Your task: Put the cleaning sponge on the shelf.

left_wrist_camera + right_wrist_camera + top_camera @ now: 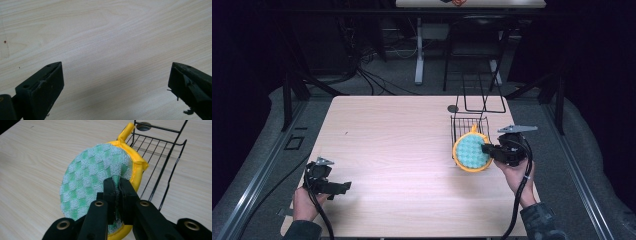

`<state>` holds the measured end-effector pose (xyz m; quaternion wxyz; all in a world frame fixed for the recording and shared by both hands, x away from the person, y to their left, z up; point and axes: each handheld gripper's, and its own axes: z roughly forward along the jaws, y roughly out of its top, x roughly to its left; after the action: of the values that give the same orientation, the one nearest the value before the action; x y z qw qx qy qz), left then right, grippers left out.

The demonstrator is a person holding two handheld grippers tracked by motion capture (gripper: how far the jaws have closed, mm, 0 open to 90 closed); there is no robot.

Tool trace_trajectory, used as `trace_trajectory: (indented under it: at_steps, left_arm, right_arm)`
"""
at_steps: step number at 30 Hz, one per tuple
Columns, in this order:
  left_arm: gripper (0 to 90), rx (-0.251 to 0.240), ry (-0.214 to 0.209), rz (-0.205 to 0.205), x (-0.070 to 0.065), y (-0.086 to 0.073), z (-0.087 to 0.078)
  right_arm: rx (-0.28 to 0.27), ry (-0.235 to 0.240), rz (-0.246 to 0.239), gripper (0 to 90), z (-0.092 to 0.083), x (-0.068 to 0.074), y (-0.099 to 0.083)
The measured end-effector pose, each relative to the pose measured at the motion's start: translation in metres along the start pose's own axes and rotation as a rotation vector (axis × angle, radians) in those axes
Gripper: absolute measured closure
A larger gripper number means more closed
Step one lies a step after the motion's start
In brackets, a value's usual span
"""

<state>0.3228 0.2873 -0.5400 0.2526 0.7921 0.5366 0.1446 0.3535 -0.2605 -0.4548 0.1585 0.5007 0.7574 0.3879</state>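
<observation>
No writing shows on the pot holder or wire rack.

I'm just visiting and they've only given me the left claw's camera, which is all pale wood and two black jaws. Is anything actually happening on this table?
Observer: Yes. The right claw is clamped on a round green-checked cloth pad with a yellow rim.
Operator: Is anything near the pad?
Observer: A black wire rack stands just behind it, at the right side of the light wooden table.
Operator: And my claw?
Observer: The left claw sits open near the table's front left corner, far from the pad.
</observation>
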Motion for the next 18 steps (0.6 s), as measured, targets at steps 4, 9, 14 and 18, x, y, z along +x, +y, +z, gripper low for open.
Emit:
trace_trajectory:
  at_steps: [4, 9, 14, 18]
  left_arm:
    - [0.4, 0.000, 0.000, 0.002, 0.000, 0.000, 0.001]
    - [0.4, 0.002, 0.001, 0.002, -0.001, 0.000, 0.001]
    - [0.4, 0.001, 0.002, 0.002, -0.001, 0.000, 0.001]
    - [0.4, 0.003, 0.000, 0.003, -0.001, 0.000, 0.001]
  right_arm:
    - [-0.004, -0.013, 0.013, 85.7, 0.002, -0.007, 0.001]
    - [-0.013, -0.033, 0.014, 85.7, 0.008, -0.013, 0.004]
    - [-0.015, -0.047, 0.017, 85.7, 0.016, -0.017, 0.008]
    - [-0.015, -0.057, 0.031, 85.8, 0.021, -0.020, 0.010]
